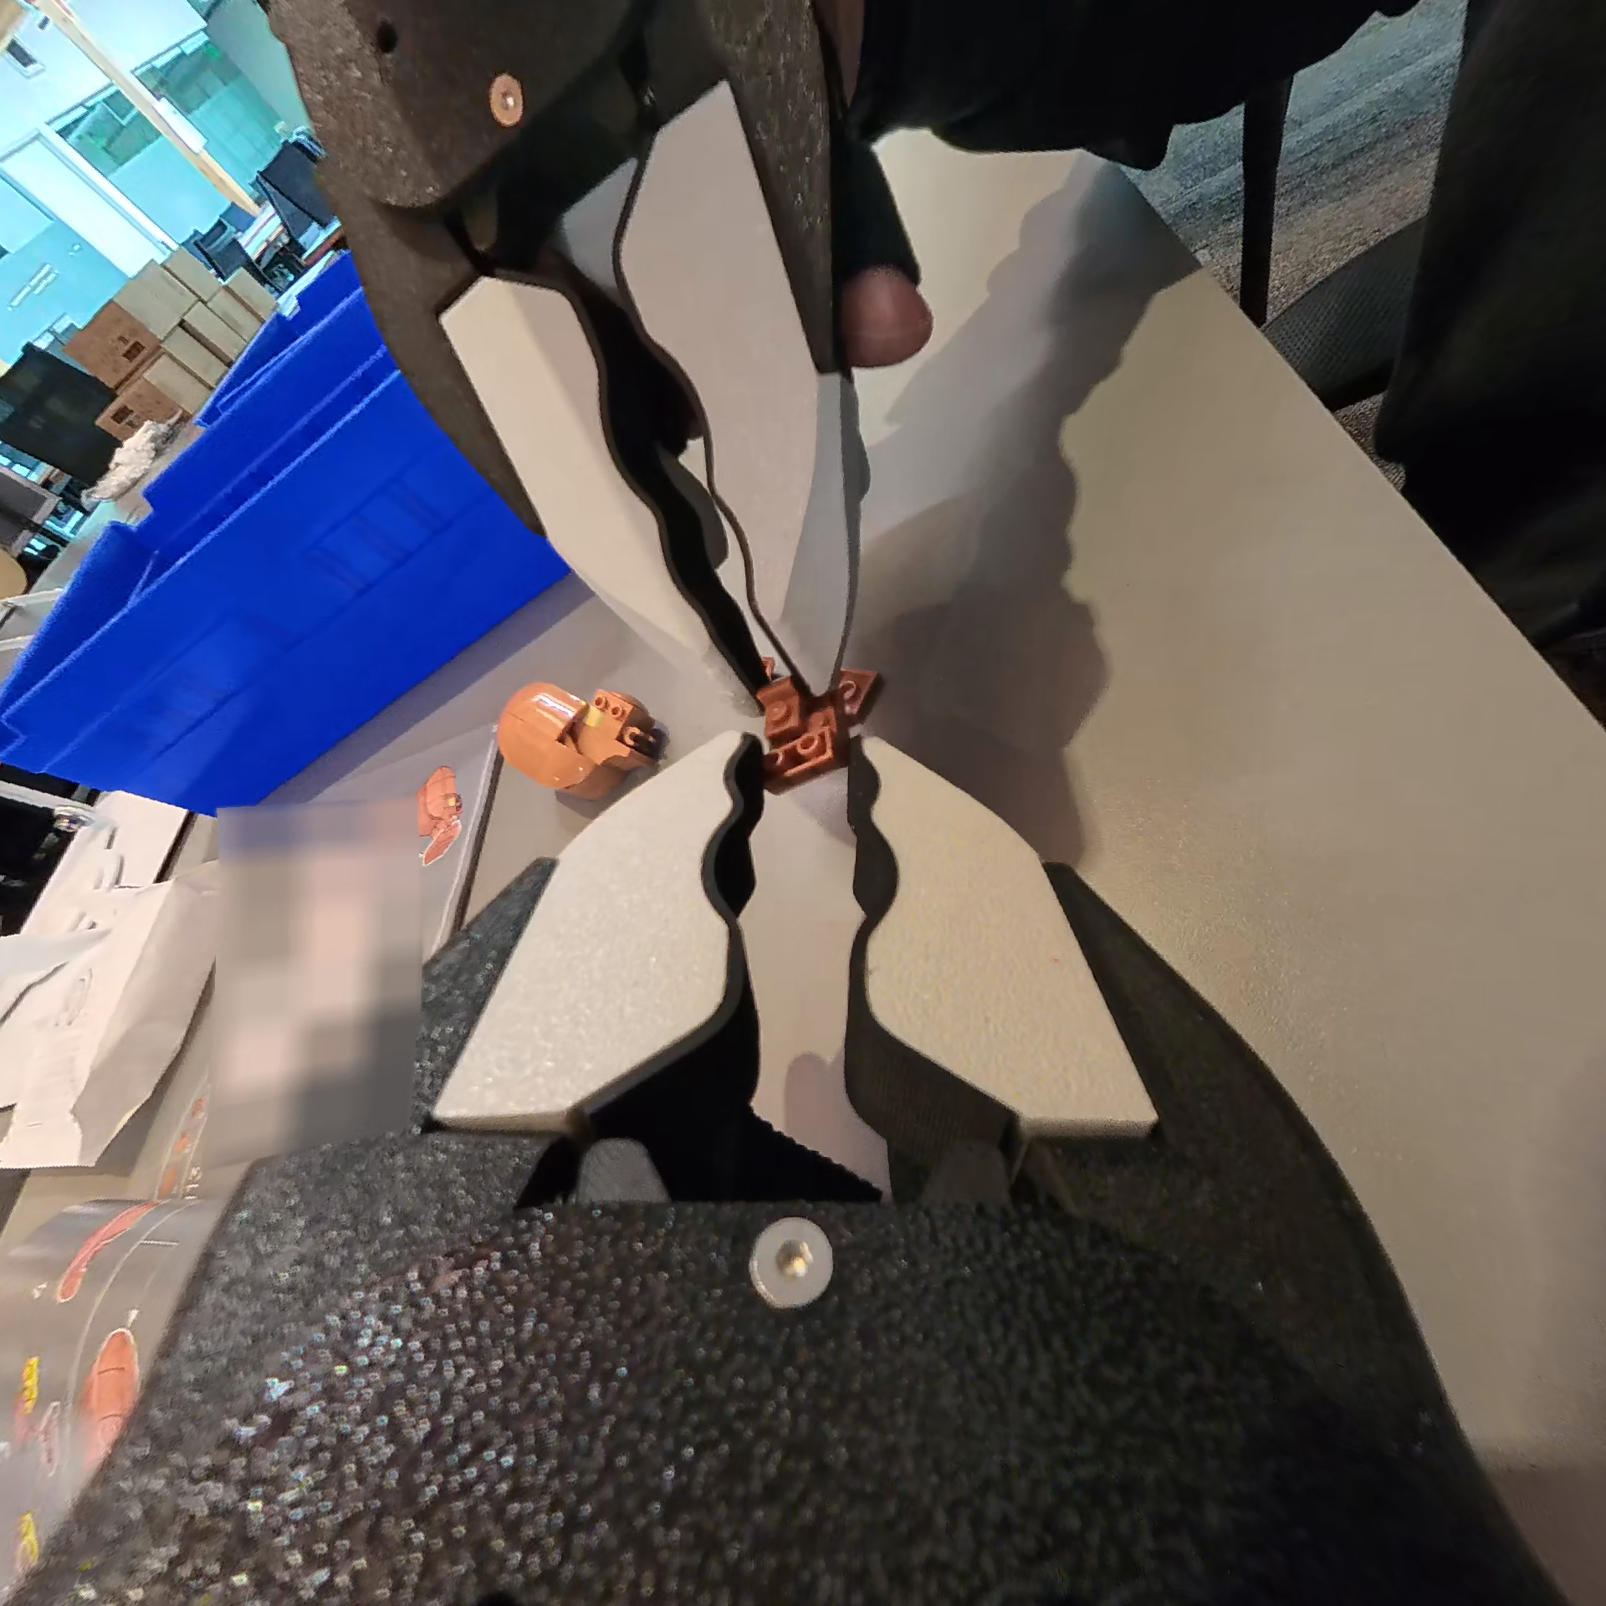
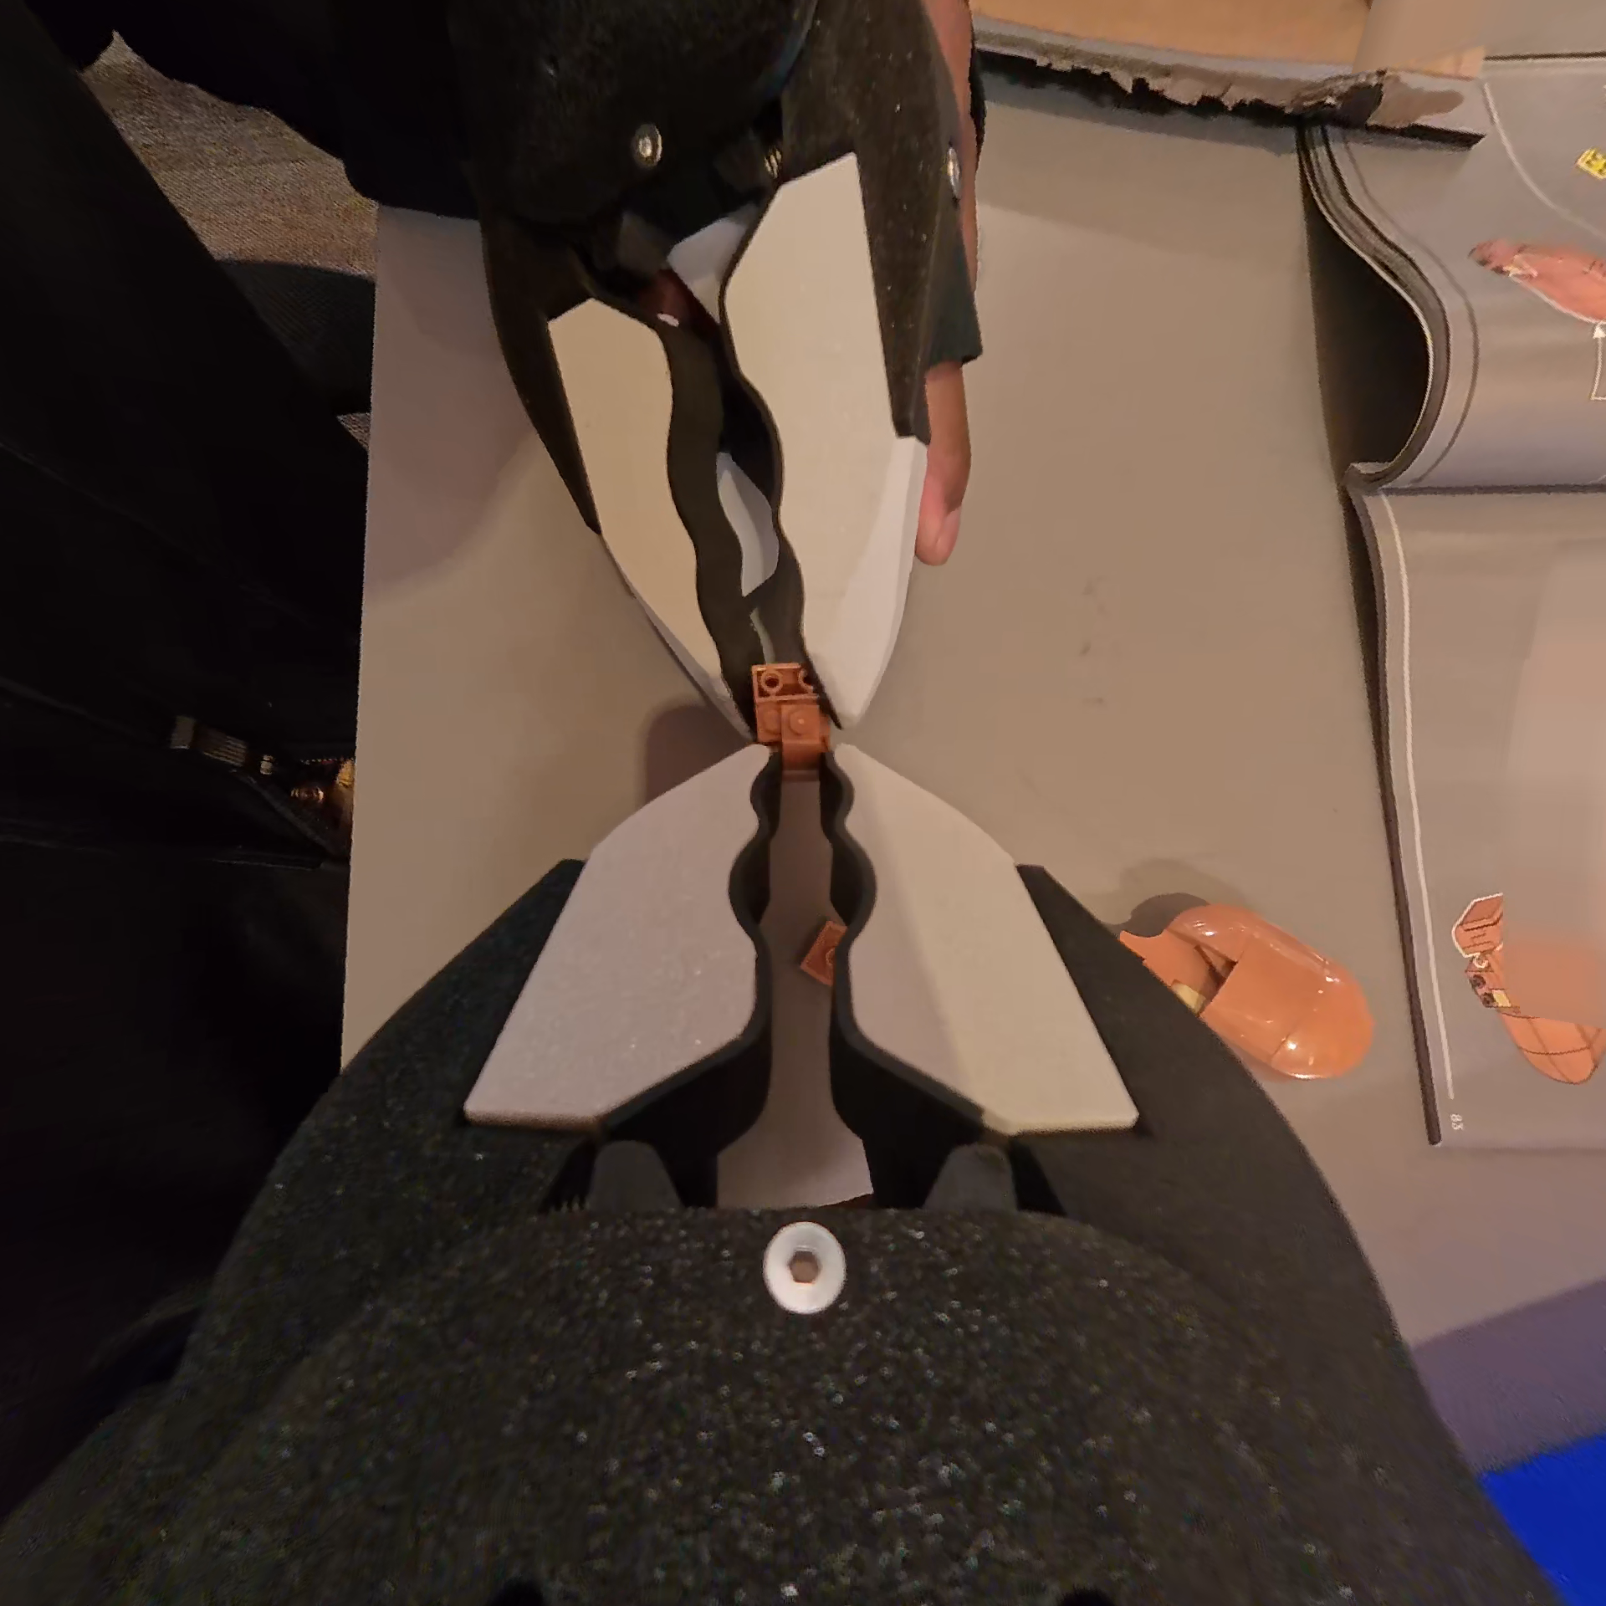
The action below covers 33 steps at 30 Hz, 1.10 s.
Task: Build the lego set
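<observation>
Brick cluster: small reddish-brown pieces, held between the two grippers' tips just above the grey table.
Left gripper: jaws nearly closed, pinching the near side of the cluster.
Right gripper: jaws narrowed onto the lower brick; a loose brown plate lies on the table beneath.
Step judged: pressing two pieces together.
Advice: align studs squarely, push straight, keep both grips firm.
Nearby: rounded tan sub-assembly; open instruction booklet; blue bins.

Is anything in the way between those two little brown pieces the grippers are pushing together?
Nothing visible: the left gripper and right gripper hold small brown lego pieces tip to tip, already touching.
</observation>
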Available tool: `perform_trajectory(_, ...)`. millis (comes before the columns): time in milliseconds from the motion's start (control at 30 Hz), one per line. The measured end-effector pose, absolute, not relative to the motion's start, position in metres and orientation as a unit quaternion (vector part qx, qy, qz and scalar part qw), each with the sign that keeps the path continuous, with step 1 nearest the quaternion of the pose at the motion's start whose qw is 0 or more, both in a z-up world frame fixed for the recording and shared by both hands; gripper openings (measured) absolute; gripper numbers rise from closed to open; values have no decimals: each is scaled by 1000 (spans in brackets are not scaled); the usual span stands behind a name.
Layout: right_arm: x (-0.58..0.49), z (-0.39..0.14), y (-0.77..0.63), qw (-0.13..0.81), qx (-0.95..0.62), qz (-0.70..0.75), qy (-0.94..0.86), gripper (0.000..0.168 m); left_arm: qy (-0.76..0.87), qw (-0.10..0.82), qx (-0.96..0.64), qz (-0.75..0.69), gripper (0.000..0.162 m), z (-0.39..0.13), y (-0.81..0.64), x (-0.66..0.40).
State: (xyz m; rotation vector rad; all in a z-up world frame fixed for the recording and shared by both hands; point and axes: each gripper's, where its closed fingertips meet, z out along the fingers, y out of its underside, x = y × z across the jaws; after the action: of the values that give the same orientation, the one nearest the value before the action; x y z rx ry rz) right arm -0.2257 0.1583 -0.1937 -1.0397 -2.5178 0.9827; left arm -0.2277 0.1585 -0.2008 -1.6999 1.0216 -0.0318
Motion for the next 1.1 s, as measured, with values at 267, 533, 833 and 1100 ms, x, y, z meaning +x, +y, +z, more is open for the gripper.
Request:
perform_trajectory(267, -228, -193, 160, 123, -358, 338, -862, 9, 431, 551, -715, -18, 19, -200, 158, -226)
perform_trajectory(533, -227, -191, 159, 123, -355, 331, -865, 10, 432, 556, -710, -19, 19, -198, 157, -225)
perform_trajectory(833, -227, -187, 159, 126, -357, 344, -859, 14, 427, 566, -705, -26, 19, -194, 157, -224)
perform_trajectory(1100, -225, -181, 160, 147, -340, 354, -859, 21, 414, 578, -702, -38, 19, -188, 157, -225)
